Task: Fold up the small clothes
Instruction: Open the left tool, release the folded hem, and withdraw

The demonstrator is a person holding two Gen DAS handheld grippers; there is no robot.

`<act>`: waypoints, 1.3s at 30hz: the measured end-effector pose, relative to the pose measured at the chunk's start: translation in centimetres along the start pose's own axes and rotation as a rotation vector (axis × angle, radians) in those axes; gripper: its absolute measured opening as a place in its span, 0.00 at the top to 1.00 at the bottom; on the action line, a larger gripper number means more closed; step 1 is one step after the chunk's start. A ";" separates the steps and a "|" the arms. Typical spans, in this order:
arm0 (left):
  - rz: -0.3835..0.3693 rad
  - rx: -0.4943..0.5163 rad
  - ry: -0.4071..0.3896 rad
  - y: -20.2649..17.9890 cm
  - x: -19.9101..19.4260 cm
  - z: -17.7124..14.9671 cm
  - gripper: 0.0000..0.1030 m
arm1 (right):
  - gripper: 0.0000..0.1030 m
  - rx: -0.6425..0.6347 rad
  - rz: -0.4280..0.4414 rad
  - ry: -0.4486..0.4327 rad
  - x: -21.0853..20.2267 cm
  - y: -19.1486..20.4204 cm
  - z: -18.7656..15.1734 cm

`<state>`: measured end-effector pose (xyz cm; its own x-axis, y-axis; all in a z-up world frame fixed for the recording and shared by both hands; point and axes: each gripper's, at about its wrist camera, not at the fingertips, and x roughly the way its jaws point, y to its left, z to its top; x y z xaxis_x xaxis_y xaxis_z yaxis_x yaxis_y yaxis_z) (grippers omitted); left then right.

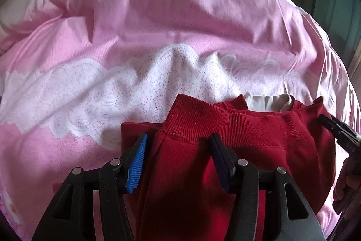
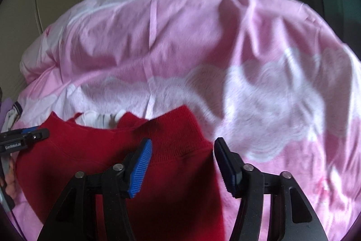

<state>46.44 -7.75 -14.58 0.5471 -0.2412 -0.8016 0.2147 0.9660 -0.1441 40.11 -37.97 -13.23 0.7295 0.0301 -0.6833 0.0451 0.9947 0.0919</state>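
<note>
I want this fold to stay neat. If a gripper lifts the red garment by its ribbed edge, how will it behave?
The red garment looks like soft knit, already creased, so it would probably droop. Its ribbed edge seems thicker, likely easy to grip. On the rumpled pink bedding, pushing probably bunches it.

I see a bed covered by a rumpled pink quilt [image 1: 158,22] with white lace-patterned bands. Directly on it lies a red garment [image 1: 225,143] with ribbed cuffs, a white piece of cloth [image 1: 266,102] peeking out along its far edge.
</note>
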 end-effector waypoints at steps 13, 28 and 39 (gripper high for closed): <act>0.097 -0.032 -0.183 0.0 -3.0 -0.3 0.81 | 0.87 0.046 -0.047 -0.211 -3.2 -0.1 0.7; 0.118 -0.019 -0.123 -0.5 -1.7 -1.0 0.66 | 0.55 0.032 -0.153 -0.113 -0.7 0.5 -0.1; -0.014 0.051 -0.222 -6.0 -7.4 -6.0 0.54 | 0.52 -0.084 -0.039 -0.161 -6.0 6.4 -3.6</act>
<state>36.25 -11.16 -11.31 0.7071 -0.2745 -0.6517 0.2613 0.9578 -0.1200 33.51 -31.44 -11.14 0.8285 -0.0177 -0.5598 0.0231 0.9997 0.0026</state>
